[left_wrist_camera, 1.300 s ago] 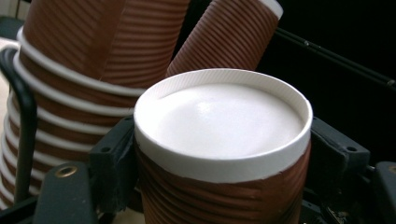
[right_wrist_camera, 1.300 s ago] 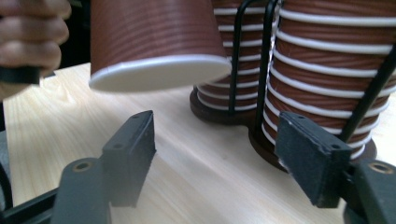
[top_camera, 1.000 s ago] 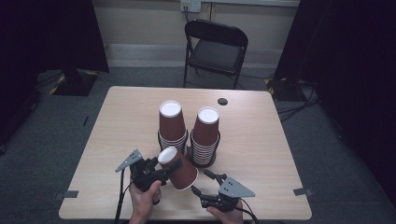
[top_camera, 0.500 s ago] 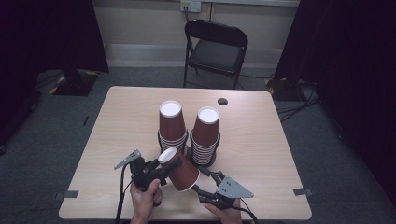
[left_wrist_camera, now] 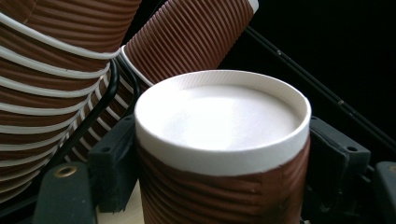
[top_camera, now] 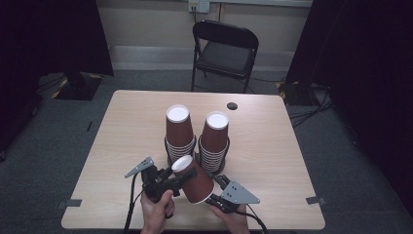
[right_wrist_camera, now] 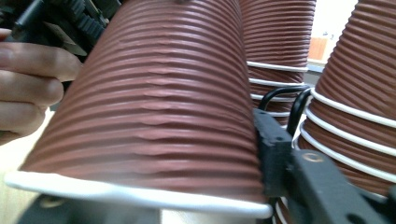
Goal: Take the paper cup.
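Observation:
A brown ribbed paper cup (top_camera: 196, 184) lies tilted above the table's near edge, its white base pointing up and left. My left gripper (top_camera: 184, 170) is shut on its narrow base end; in the left gripper view the black jaws flank the cup (left_wrist_camera: 219, 154). My right gripper (top_camera: 210, 190) comes in from the right at the wide rim end. Its jaws have just been closing on the cup (right_wrist_camera: 154, 116), and one pad (right_wrist_camera: 273, 144) lies against the wall just above the white rim.
Two upside-down stacks of the same cups, a left stack (top_camera: 179, 131) and a right stack (top_camera: 215, 139), stand in a black wire holder (top_camera: 168, 157) mid-table, just behind the held cup. A small black disc (top_camera: 232, 106) lies at the far edge. A folding chair (top_camera: 224, 48) stands beyond the table (top_camera: 122, 126).
The right gripper's jaws have drawn in around the cup's wide end. The left gripper and the tilted cup have stayed almost where they were.

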`<state>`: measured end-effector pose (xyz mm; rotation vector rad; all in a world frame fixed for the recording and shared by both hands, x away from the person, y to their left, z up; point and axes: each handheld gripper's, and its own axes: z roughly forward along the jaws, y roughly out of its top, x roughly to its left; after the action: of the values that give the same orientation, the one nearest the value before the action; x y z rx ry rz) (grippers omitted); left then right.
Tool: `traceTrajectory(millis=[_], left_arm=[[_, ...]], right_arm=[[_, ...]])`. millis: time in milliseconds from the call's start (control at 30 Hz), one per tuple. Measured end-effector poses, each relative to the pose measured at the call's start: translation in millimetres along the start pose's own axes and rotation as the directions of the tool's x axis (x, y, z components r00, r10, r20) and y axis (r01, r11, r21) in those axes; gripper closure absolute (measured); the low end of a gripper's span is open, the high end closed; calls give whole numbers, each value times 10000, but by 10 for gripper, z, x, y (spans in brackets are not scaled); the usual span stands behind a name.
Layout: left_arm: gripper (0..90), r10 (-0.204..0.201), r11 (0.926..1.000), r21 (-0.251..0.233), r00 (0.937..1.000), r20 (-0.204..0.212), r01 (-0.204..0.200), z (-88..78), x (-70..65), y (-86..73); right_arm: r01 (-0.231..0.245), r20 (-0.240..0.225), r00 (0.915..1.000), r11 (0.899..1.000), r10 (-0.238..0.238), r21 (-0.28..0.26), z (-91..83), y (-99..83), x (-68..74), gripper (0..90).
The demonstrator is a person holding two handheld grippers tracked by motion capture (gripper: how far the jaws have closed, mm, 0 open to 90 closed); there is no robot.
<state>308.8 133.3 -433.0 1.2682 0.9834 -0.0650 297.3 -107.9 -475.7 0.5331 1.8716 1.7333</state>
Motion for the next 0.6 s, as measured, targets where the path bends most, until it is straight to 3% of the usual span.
traceTrajectory(millis=[133, 300, 600], left_arm=[[213, 130, 9999, 73, 9999, 87, -131, -12, 10, -9], [189, 234, 9997, -56, 9997, 86, -233, -22, 48, -11], [156, 700, 9975, -46, 9973, -204, -701, -27, 50, 59]], right_arm=[[35, 69, 10000, 9999, -36, 114, -15, -10, 3, 679], [-28, 117, 9999, 9999, 29, -109, -56, -18, -21, 782], [-67, 194, 9998, 9998, 71, -212, -83, -6, -18, 843]])
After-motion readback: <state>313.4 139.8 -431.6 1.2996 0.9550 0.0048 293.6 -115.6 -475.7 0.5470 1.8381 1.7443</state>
